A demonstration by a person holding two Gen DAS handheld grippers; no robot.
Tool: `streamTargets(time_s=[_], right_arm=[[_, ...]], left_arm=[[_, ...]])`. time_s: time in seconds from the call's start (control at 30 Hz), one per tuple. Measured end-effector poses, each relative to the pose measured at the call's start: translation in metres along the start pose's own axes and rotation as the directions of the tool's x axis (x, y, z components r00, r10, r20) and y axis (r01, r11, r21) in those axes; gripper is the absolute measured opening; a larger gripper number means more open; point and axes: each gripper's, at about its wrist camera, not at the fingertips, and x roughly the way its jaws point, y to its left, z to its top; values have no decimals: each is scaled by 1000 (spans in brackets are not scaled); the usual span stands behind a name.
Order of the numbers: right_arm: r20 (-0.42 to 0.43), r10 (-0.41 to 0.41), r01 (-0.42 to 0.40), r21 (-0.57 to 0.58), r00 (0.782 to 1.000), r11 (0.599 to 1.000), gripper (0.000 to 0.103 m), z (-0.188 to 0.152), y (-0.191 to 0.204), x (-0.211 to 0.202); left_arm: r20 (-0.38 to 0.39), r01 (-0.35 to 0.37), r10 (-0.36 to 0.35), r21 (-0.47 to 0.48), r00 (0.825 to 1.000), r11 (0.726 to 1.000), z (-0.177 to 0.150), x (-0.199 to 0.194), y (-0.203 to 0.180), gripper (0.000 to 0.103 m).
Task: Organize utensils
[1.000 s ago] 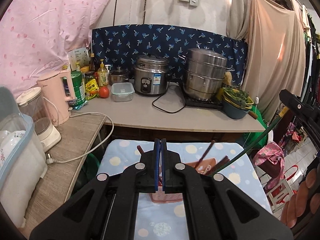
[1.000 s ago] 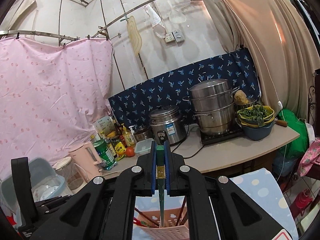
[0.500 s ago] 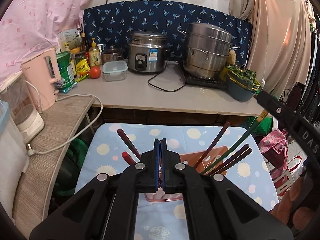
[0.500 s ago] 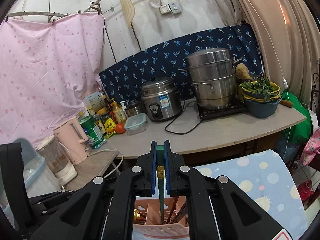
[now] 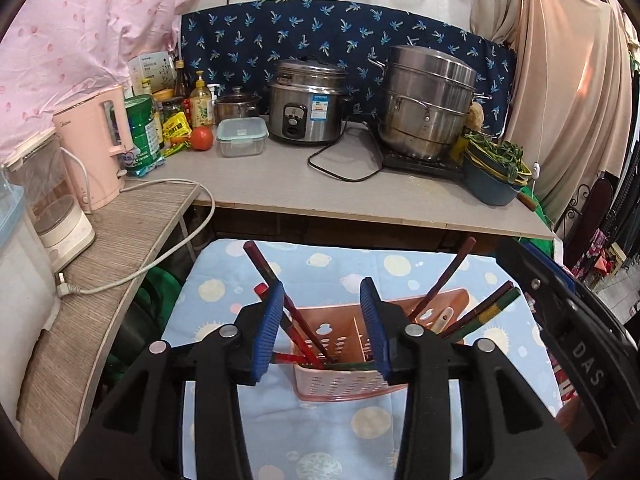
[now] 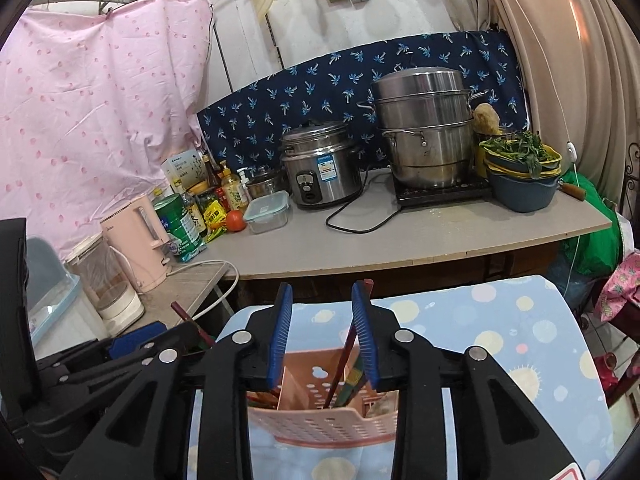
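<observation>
A pink perforated utensil holder [image 5: 344, 376] stands on a table with a blue dotted cloth [image 5: 320, 272]. Several dark red chopsticks [image 5: 276, 284] and a green one [image 5: 486, 316] lean out of it. My left gripper [image 5: 322, 324] is open and empty just above the holder's left part. My right gripper [image 6: 322, 336] is open and empty above the same holder [image 6: 320, 420], with a dark chopstick [image 6: 346, 354] and the green one [image 6: 354, 380] standing between its fingers. The other gripper's black body [image 6: 100, 360] shows at the left of the right wrist view.
Behind the table runs a counter [image 5: 360, 200] with a rice cooker [image 5: 306, 108], steel steamer pot [image 5: 428, 104], bowl of greens [image 5: 494, 172], food box, tomato and bottles. A pink kettle [image 5: 94, 148] and white cable [image 5: 160, 264] sit on a side shelf at the left.
Both grippers have opened. The right one let go of the green chopstick, which now stands in the holder. Both moved down closer to the holder.
</observation>
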Motion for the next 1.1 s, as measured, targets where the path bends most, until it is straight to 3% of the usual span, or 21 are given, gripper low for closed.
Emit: streamTargets(time_s=[0.3,0.63,1.1], right_arm=[[-13,-6,5,-25,1000,1000,37,-22,6,-38],[-67,-59,56,-57,996,997,37,-63,11,-73],[-112,-148,135,-117,983,984,37,-114,13,-107]], left_arm=[[8,-5,5,11,1000,1000,-15,-24,-6,46],[2,-8,8,28,1000,1000,-54,-58,-13,52],[-57,-20,21,16,998,1000,-112,-77,-8,53]])
